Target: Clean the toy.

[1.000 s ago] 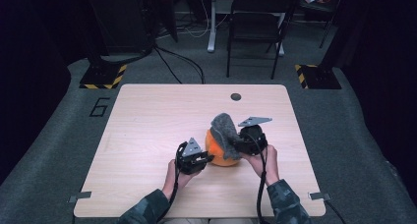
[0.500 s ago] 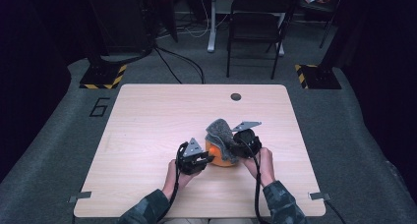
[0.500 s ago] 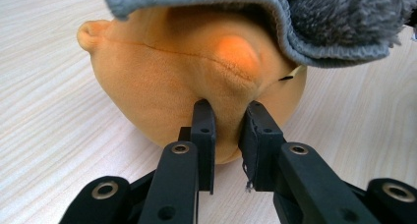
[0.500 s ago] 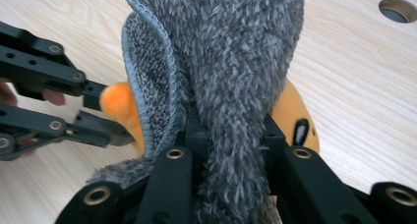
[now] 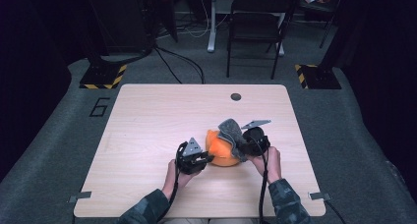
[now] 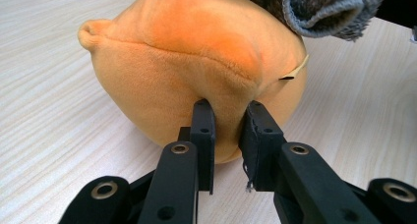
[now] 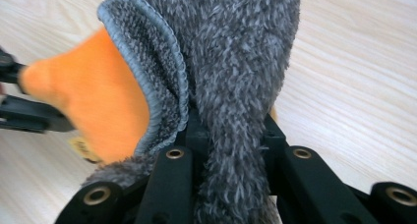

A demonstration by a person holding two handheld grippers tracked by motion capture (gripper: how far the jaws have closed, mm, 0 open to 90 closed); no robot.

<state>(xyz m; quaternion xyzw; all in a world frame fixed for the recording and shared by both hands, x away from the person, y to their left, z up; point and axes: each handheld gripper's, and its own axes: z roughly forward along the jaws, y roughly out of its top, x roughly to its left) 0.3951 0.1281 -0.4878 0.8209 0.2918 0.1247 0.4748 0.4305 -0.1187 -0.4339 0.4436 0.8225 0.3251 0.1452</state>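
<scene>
Orange plush toy (image 6: 196, 52), rounded, pinched by the left hand-held gripper (image 6: 227, 117); right hand-held gripper (image 7: 228, 130) clamps fuzzy grey cloth (image 7: 236, 62).

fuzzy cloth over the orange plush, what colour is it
Grey, with a lighter blue-grey stitched hem; the fuzzy cloth shows best in the right gripper view, draped over the orange plush.

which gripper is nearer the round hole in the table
Right. The right gripper, shut on the grey cloth, sits almost straight below the hole; the left gripper is farther off.
</scene>
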